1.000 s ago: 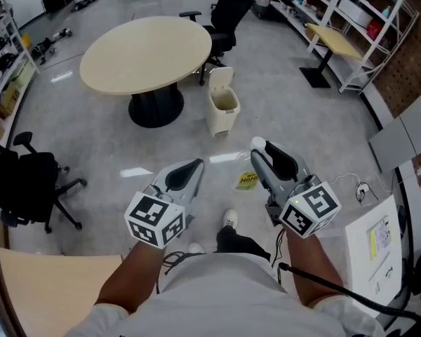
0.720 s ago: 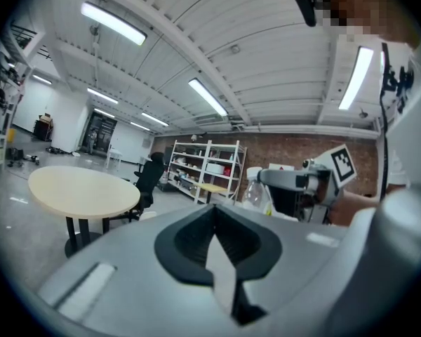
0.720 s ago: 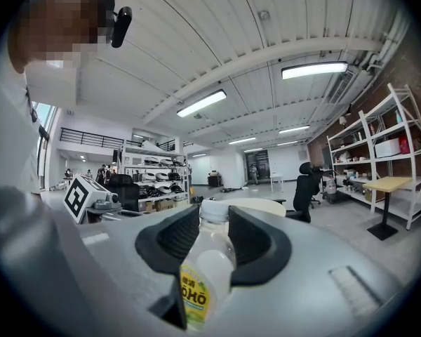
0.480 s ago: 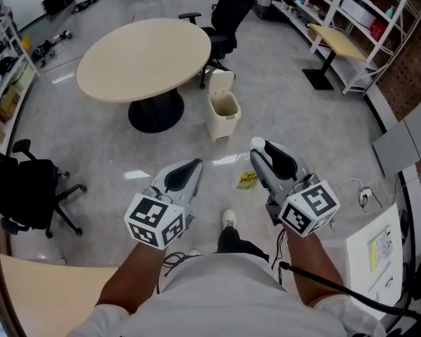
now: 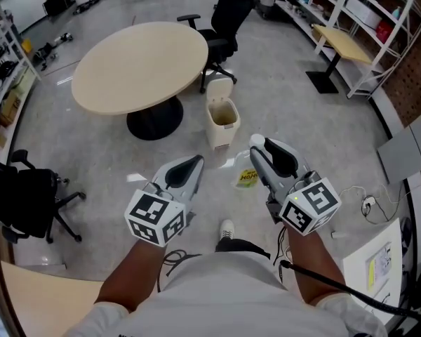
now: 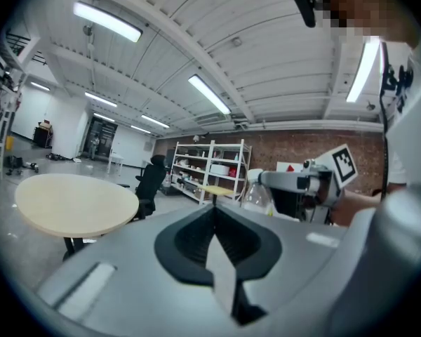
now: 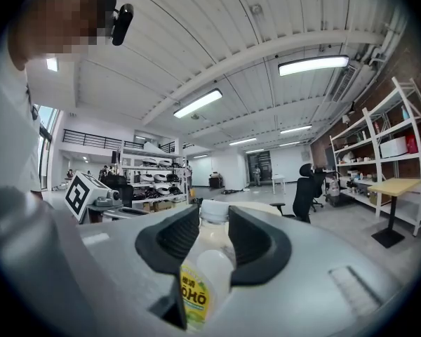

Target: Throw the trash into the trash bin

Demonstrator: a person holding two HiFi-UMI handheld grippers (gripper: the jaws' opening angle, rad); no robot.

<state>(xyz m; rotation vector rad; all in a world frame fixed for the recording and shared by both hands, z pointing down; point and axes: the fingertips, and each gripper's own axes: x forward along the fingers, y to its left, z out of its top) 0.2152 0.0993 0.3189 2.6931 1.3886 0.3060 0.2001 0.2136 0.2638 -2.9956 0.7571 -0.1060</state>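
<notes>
A clear plastic bottle (image 7: 205, 276) with a white cap and a yellow label stands upright between my right gripper's (image 7: 214, 239) jaws, which are shut on it. In the head view the bottle (image 5: 247, 178) hangs under the right gripper (image 5: 263, 153), above the floor. The cream trash bin (image 5: 221, 133), its lid raised, stands on the floor ahead, just beyond both grippers and beside the round table's foot. My left gripper (image 5: 194, 164) is held level at the left, shut and empty; its jaws (image 6: 215, 239) meet. From the left gripper view the right gripper (image 6: 302, 182) and bottle (image 6: 255, 196) show alongside.
A round beige table (image 5: 137, 62) on a black pedestal stands behind the bin. Black office chairs (image 5: 228, 20) (image 5: 28, 195) sit beyond the table and at the left. White shelving (image 5: 368, 20) lines the right wall. A cable (image 5: 358, 206) lies on the floor at the right.
Both grippers have travelled forward together with the person; the bin and table now sit closer and lower in the head view. The bottle stays gripped on the right.
</notes>
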